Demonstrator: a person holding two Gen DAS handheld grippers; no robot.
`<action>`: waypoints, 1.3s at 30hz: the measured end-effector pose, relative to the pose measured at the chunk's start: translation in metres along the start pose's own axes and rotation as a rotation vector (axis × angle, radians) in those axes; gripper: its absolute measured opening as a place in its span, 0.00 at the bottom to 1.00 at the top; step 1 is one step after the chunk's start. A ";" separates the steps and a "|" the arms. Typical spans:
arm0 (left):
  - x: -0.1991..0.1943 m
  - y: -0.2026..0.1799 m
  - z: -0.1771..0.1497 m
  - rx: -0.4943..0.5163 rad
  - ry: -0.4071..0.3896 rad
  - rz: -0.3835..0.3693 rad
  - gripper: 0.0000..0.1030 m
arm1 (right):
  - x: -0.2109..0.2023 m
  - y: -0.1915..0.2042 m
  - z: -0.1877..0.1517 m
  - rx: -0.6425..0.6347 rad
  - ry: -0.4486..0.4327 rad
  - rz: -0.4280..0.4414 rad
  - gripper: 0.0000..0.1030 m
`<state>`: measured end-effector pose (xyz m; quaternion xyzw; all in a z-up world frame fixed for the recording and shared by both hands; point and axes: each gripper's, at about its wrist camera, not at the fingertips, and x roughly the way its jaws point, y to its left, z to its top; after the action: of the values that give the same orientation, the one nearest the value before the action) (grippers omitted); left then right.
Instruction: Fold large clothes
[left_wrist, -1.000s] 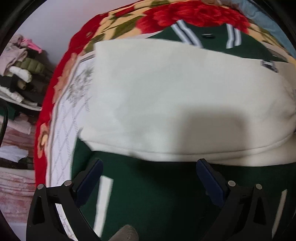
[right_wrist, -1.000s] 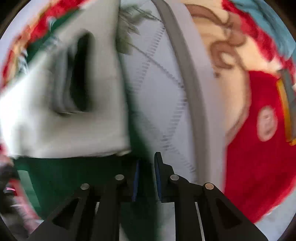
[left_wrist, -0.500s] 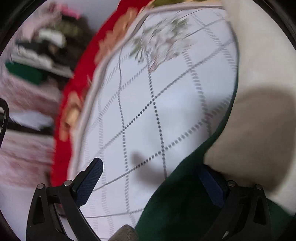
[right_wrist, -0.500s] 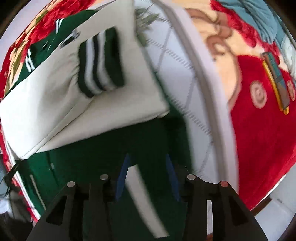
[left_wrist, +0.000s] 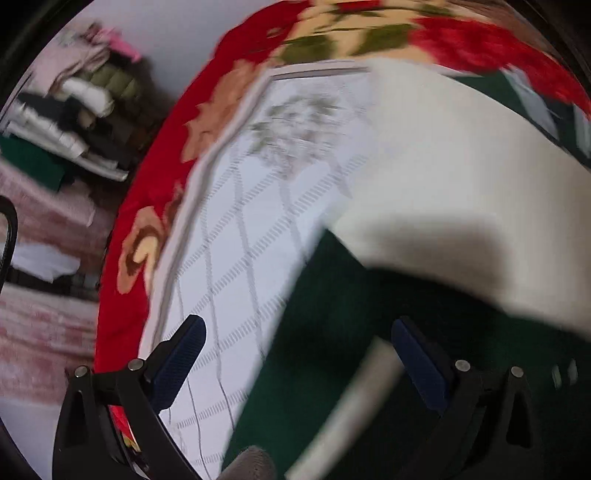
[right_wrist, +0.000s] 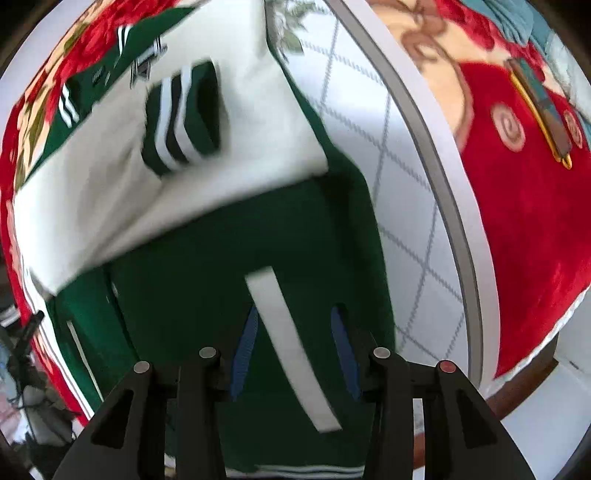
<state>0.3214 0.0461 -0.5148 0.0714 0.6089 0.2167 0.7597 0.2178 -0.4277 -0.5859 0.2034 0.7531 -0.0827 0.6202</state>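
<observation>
Both claws have swung back over the jacket (right_wrist: 229, 258), which lies half-folded on the bed (right_wrist: 424, 206). Left claw (left_wrist: 295, 365) and right claw (right_wrist: 291, 347) hang released, empty. A hurried grab could drag the sleeve (right_wrist: 110, 192) loose.

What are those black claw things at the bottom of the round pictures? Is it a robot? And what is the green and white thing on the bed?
No robot here. A person holds a two-finger grabber in each hand, and each grabber has a small camera that looks along its fingers. That lens bends the picture, so it looks round. One picture is from the left gripper, the other from the right gripper. Both are open and hold nothing. Below them lies a green and cream jacket with its cream sleeves folded across the body; one striped cuff shows. It rests on a white quilted cover over a red flowery blanket. A pile of clothes sits behind.
</observation>
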 end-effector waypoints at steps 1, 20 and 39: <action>-0.005 -0.010 -0.009 0.032 0.002 -0.017 1.00 | 0.010 -0.006 -0.006 -0.009 -0.002 0.021 0.42; -0.023 -0.052 0.094 0.003 -0.149 0.003 1.00 | 0.006 0.022 0.150 0.033 -0.199 0.219 0.77; 0.052 -0.023 0.124 -0.029 -0.063 0.051 1.00 | -0.046 0.082 0.167 0.116 -0.378 0.097 0.33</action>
<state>0.4538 0.0661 -0.5396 0.0825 0.5796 0.2424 0.7736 0.4080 -0.4261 -0.5666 0.2558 0.6065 -0.1327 0.7410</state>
